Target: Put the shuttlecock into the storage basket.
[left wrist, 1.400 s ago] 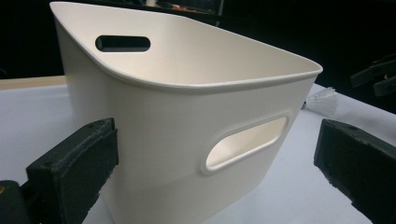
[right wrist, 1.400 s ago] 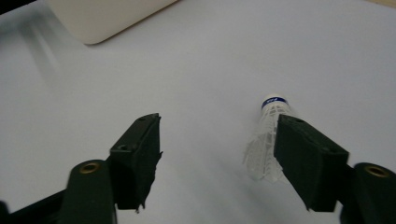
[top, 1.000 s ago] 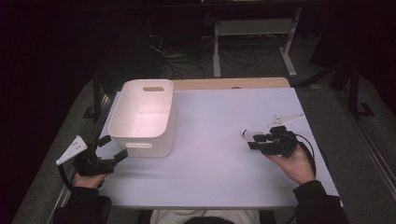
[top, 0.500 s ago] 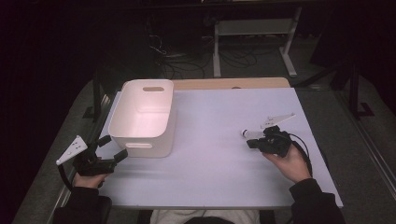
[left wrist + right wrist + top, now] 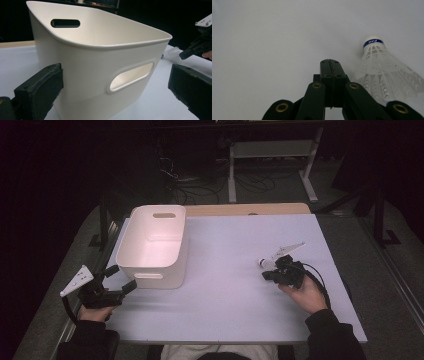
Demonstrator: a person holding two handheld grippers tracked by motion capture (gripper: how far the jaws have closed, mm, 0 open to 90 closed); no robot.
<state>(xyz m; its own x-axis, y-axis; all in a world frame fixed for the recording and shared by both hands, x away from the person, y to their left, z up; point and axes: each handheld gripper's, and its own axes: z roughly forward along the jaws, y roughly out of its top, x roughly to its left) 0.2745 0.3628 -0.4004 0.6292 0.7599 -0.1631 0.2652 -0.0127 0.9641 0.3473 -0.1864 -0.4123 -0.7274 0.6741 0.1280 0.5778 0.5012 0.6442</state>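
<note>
High view: white rectangular plastic bin (image 5: 155, 245) upper left on pale tabletop (image 5: 225, 285); left gripper (image 5: 122, 280) at bin's near corner, jaws apart; right gripper (image 5: 267, 274) right of centre, white plastic shuttlecock (image 5: 263, 263) just beside; broad bare stretch between. Dark floor beyond.

Left gripper view: bin wall close, pads (image 5: 40, 87) wide either side.

Right gripper view: jaws just closed, pressed together on nothing; shuttlecock (image 5: 384, 72) lying at right.

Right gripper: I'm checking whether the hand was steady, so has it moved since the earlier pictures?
Yes. The right gripper has slid left and nearer the person, against the table's right edge.
</note>
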